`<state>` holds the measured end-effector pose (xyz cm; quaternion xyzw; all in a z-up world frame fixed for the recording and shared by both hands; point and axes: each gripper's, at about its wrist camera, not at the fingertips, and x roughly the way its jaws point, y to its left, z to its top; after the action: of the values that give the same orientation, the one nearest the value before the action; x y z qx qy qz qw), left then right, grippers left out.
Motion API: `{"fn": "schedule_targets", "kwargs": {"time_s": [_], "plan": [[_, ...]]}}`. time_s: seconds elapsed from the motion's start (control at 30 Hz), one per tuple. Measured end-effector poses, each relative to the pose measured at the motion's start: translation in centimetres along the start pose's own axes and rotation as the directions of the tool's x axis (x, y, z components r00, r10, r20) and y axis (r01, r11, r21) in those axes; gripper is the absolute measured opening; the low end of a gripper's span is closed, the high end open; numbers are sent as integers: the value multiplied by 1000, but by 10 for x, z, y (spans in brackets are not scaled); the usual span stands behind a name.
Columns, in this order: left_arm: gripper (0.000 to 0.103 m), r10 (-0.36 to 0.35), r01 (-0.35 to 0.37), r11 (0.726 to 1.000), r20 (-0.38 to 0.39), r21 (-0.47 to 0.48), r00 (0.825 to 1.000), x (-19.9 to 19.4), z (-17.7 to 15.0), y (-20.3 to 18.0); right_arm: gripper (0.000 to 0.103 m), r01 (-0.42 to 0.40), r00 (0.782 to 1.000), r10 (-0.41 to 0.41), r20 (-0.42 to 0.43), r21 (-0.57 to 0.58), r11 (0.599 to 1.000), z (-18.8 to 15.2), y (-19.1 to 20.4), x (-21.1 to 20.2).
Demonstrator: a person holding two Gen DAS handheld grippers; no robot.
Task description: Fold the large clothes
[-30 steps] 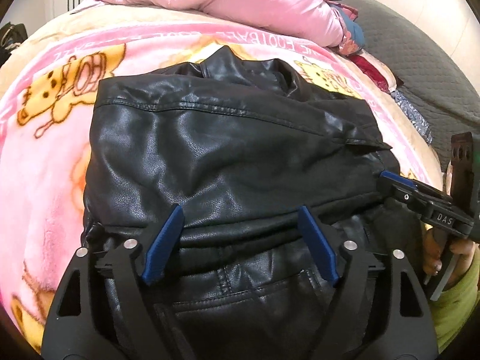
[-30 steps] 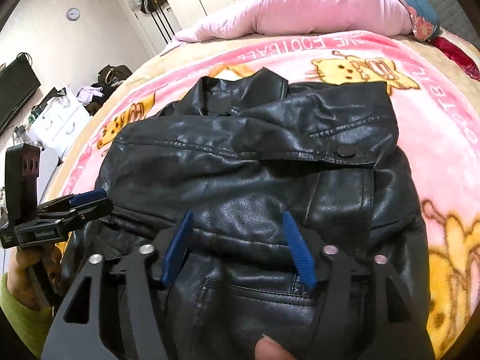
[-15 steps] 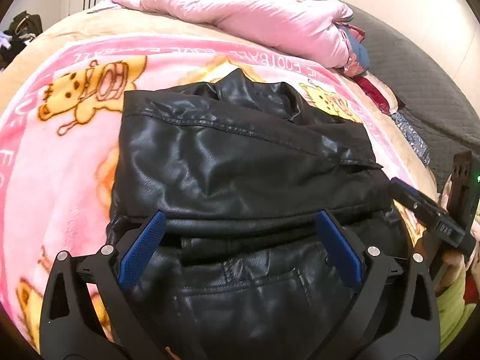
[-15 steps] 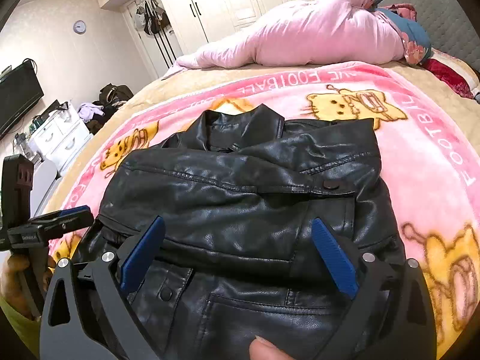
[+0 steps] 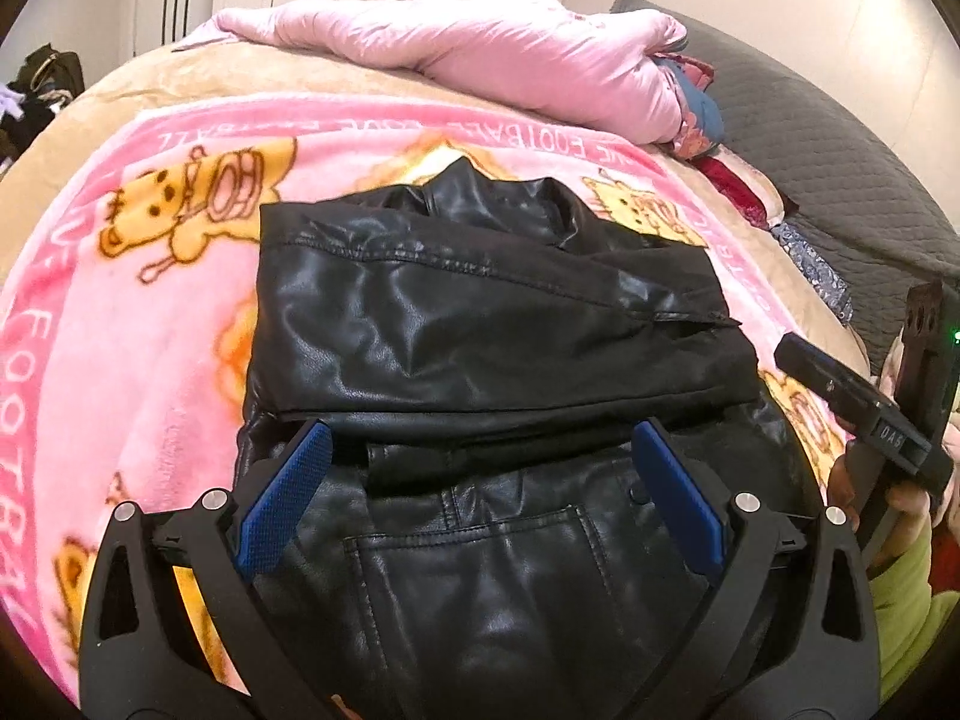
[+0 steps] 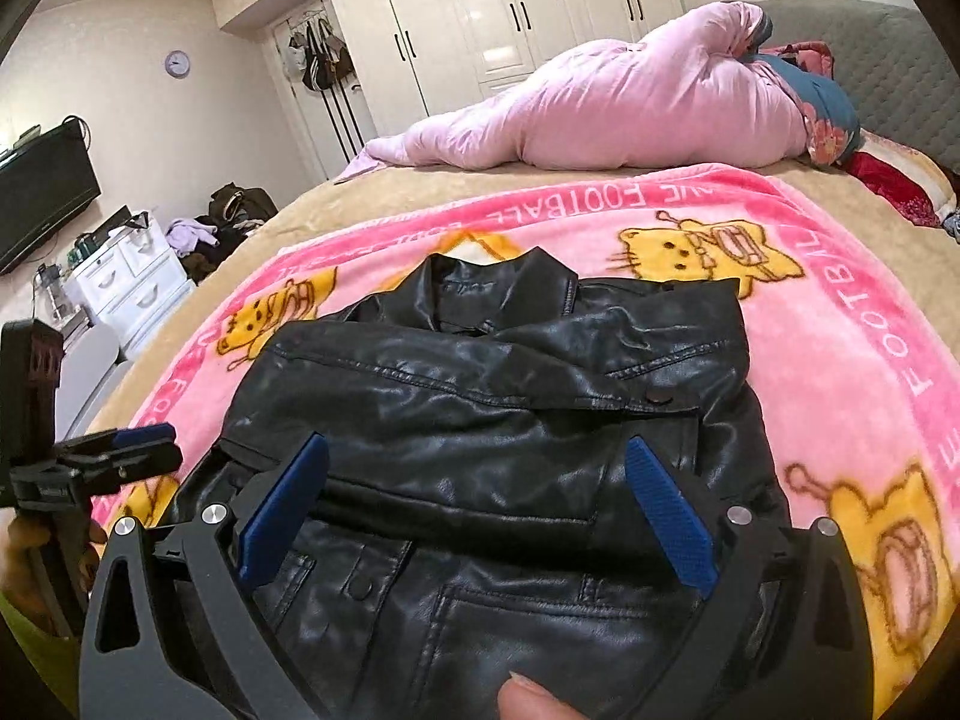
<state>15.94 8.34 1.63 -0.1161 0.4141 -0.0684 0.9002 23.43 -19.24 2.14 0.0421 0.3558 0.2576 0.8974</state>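
A black leather jacket [image 5: 480, 336] lies folded on the pink cartoon blanket [image 5: 120, 312], collar at the far end, sleeves folded across its body. It also shows in the right wrist view [image 6: 492, 420]. My left gripper [image 5: 480, 492] is open and empty, hovering above the jacket's near part. My right gripper [image 6: 474, 504] is open and empty above the near part too. Each gripper shows in the other's view: the right one [image 5: 840, 396] at the jacket's right edge, the left one [image 6: 114, 456] at its left edge.
A pink duvet [image 6: 600, 102] is heaped along the far side of the bed. A grey quilted headboard [image 5: 810, 138] is at the right. White wardrobes [image 6: 480, 18], a white drawer unit [image 6: 132, 282] and a television [image 6: 42, 192] stand beyond the bed.
Both grippers have opened wide and pulled up and back from the jacket. The jacket has stayed folded on the blanket.
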Motion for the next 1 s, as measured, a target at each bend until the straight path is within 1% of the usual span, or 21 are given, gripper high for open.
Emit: {"fn": "schedule_targets", "kwargs": {"time_s": [0.17,0.33,0.53,0.73,0.87,1.0], "plan": [[94,5,-4,1000,35,-22,999,-16,-1,3,98,-14,1000,14,8,10,1000,-6,4,-13],[94,-9,12,999,52,-51,999,-31,-7,3,99,-26,999,26,40,4,1000,-12,9,-40],[94,-10,15,998,78,-63,997,-48,-20,-3,99,-30,998,29,50,15,999,-19,6,-69],[94,35,-30,998,87,-62,996,-66,-46,-14,99,-16,999,16,31,25,1000,-27,-4,-90],[94,44,-40,998,71,-58,997,-71,-60,-20,99,0,1000,0,8,28,1000,-36,-11,-101],[94,89,-87,995,34,-57,995,-71,-76,-18,99,22,1000,-22,-13,41,999,-51,-19,-112]]}}
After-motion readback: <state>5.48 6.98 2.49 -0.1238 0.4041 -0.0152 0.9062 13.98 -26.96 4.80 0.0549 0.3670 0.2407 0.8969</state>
